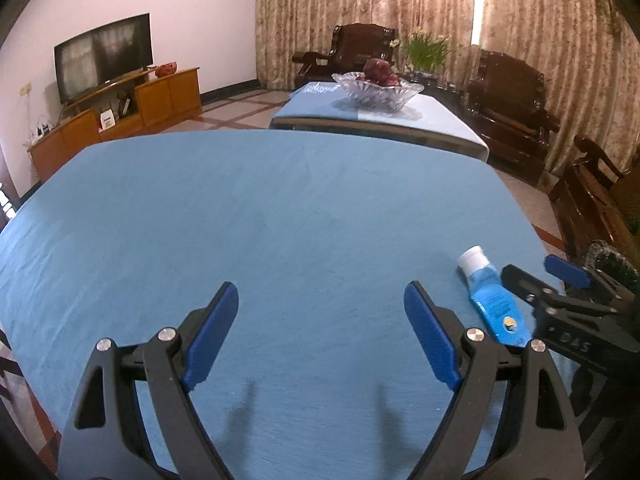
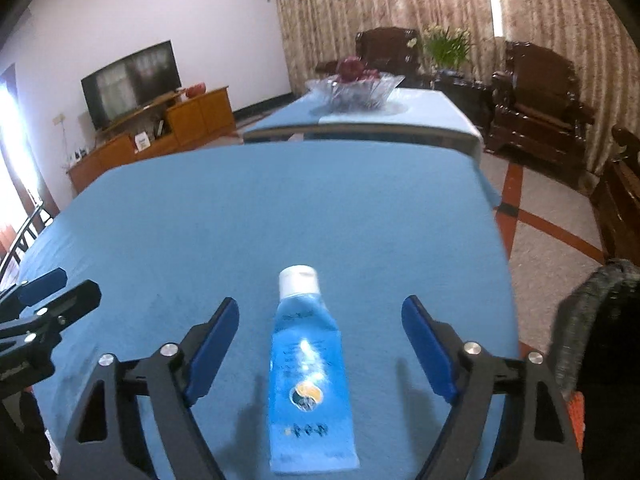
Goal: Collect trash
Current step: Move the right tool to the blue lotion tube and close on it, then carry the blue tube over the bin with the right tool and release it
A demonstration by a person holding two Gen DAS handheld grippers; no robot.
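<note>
Both grippers low, jaws spread

Left gripper (image 1: 320,332) tilts fwd and down, jaws wide, nothing btwn them. Right gripper (image 2: 320,344) sits just beside it on its right, same tilt, jaws apart, pads touching nothing.

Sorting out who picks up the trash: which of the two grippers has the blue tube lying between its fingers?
The right gripper: the blue tube lies between its open fingers, untouched. The left gripper frames only bare tablecloth.
</note>
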